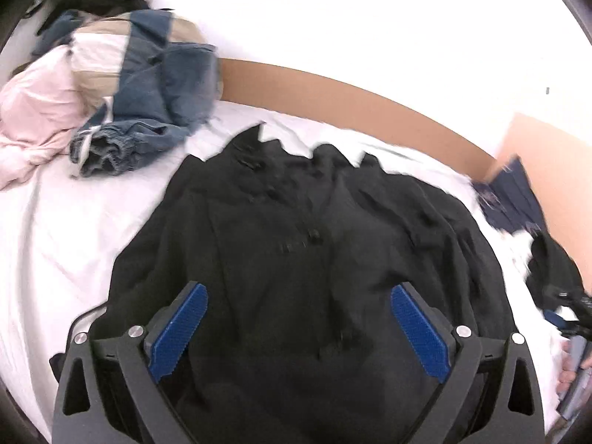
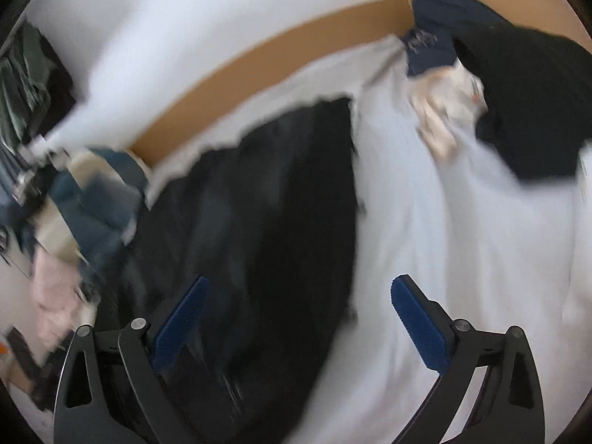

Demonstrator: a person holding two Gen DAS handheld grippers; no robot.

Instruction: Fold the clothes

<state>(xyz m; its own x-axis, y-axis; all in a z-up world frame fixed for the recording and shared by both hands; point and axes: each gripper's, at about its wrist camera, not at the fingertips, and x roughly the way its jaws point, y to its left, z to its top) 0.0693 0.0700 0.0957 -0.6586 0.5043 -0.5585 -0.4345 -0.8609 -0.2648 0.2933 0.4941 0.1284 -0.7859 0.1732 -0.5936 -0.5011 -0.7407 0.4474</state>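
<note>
A black garment [image 1: 303,244] lies spread and rumpled on the white sheet [image 1: 55,236] of a bed, and it serves as the landmark here. The left gripper [image 1: 299,318] hangs directly over the near part of this garment, its blue pads [image 1: 177,333] spread wide with dark cloth showing between them; nothing is pinched, so it is released. The right gripper [image 2: 299,318] is likewise splayed and holding nothing: it straddles the garment's right-hand edge [image 2: 259,222], with its left pad over black fabric and its right pad over bare sheet [image 2: 462,240]. Whether either gripper touches the cloth cannot be told, and the right view is blurred. Left of the black garment and beyond it sits a heap of clothes: a pink piece [image 1: 37,111], denim [image 1: 155,92] and something beige. Behind the garment runs a brown headboard [image 1: 333,92] below a white wall [image 1: 370,18]. To the garment's right lie a navy patterned item [image 1: 507,196] and another dark piece [image 1: 555,270], just beside each other.
</note>
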